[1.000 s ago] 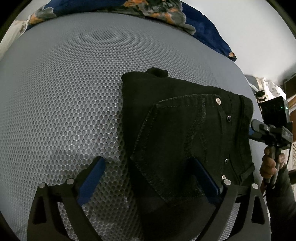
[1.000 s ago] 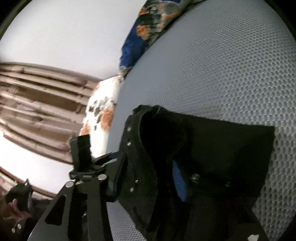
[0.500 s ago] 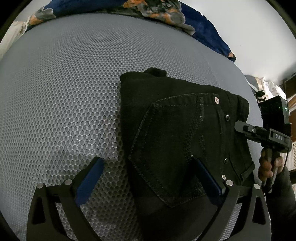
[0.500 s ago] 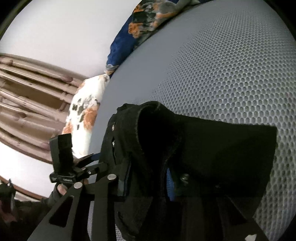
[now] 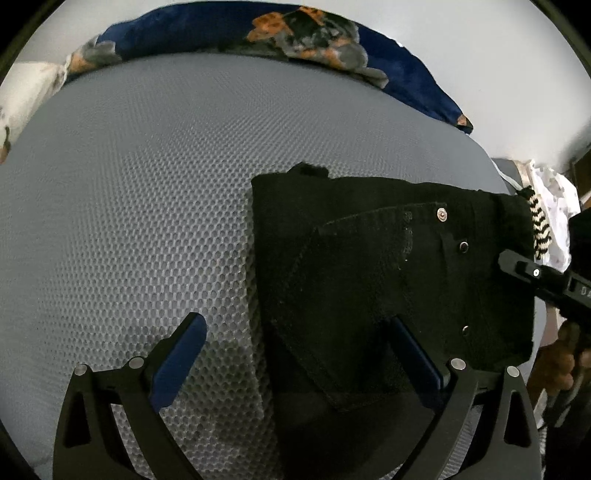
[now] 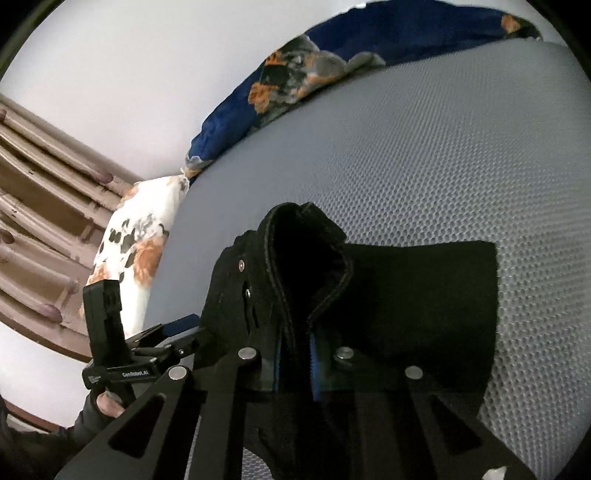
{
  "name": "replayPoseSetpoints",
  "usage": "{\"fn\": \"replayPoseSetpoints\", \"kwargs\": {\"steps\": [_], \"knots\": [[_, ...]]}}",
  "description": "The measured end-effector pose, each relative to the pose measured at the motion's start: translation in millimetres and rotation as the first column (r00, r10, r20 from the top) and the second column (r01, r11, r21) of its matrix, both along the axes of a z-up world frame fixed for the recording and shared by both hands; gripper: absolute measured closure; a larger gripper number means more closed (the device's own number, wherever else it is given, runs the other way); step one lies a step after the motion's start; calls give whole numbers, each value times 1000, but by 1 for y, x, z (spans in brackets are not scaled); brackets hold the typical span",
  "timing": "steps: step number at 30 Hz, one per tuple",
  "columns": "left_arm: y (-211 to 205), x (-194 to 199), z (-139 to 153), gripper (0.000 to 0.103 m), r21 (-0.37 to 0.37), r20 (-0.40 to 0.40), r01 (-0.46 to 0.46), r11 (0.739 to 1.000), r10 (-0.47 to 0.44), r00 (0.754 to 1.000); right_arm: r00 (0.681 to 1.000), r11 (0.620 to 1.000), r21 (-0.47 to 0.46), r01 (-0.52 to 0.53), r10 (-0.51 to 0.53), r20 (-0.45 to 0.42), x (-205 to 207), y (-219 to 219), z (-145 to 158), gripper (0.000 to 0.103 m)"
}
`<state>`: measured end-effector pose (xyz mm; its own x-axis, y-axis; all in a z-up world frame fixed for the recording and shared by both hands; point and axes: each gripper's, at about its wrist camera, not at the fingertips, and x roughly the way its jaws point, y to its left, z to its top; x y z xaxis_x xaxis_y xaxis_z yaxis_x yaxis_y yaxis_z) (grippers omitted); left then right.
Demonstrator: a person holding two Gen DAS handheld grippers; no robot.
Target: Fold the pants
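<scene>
A home bedroom: beyond the fingers stretches a bed with a grey honeycomb-mesh mattress cover (image 5: 147,192), a navy floral blanket (image 5: 314,33) bunched at its far edge, a white floral pillow (image 6: 136,254), and brown curtains (image 6: 33,206).

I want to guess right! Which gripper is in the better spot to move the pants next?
Probably the right gripper: it is shut on an edge of the black pants. The left gripper is open, holding nothing.
</scene>
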<state>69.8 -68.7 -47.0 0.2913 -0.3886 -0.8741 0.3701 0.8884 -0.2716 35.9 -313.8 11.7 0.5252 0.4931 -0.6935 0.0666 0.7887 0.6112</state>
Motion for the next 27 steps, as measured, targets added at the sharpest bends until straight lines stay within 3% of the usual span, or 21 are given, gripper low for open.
{"fn": "replayPoseSetpoints", "kwargs": {"steps": [8,11,15,18,23,27], "knots": [[-14,-6,8,5,16,39,22,1000,-23,999,994,994,-35,105,-105,1,-13,-24,11,93],[-19,-6,10,5,34,48,31,999,-33,998,987,986,-57,160,-160,7,-19,-39,3,93],[-25,-3,7,5,46,44,39,998,-41,998,972,974,-21,225,-226,-68,-22,-58,-28,93],[-34,2,0,5,72,34,45,996,-47,998,969,973,-27,231,-232,-88,-20,-60,-40,89],[-43,7,-18,5,103,-12,49,993,-48,999,967,970,-91,224,-232,-101,-15,-53,-32,75],[-43,6,-18,5,100,-13,57,993,-56,998,965,966,-137,220,-236,-113,-28,-47,-26,74]]}}
